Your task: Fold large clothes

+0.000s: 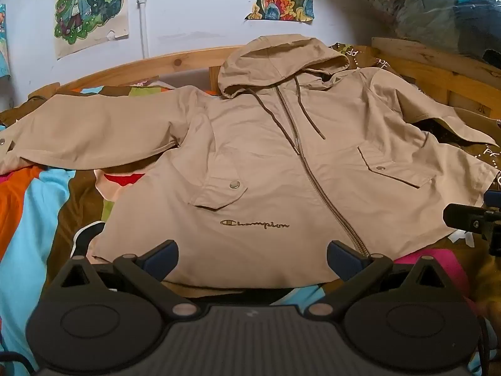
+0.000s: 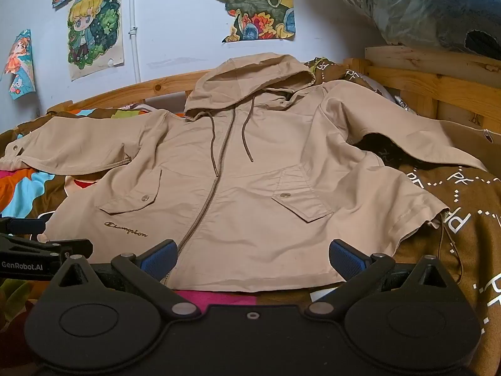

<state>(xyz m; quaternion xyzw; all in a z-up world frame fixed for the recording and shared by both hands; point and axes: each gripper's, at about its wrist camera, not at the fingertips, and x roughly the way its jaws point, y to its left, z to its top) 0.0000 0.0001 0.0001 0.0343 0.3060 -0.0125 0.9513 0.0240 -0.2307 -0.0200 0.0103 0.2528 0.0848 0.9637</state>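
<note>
A beige hooded zip jacket (image 1: 266,163) (image 2: 244,188) lies face up and spread flat on the bed, hood toward the wall, both sleeves stretched out sideways. My left gripper (image 1: 252,258) hovers open over the hem on the logo side, nothing between its blue pads. My right gripper (image 2: 252,258) is open as well, above the hem just right of the zipper, holding nothing. Each gripper shows at the edge of the other's view: the right one (image 1: 472,219) and the left one (image 2: 37,250).
The bed carries a brown patterned cover (image 2: 454,206) and a multicoloured blanket (image 1: 28,206). A wooden bed rail (image 1: 150,64) runs along the wall behind the hood. A pile of clothes (image 2: 432,9) sits at the far right. Posters (image 1: 90,9) hang on the wall.
</note>
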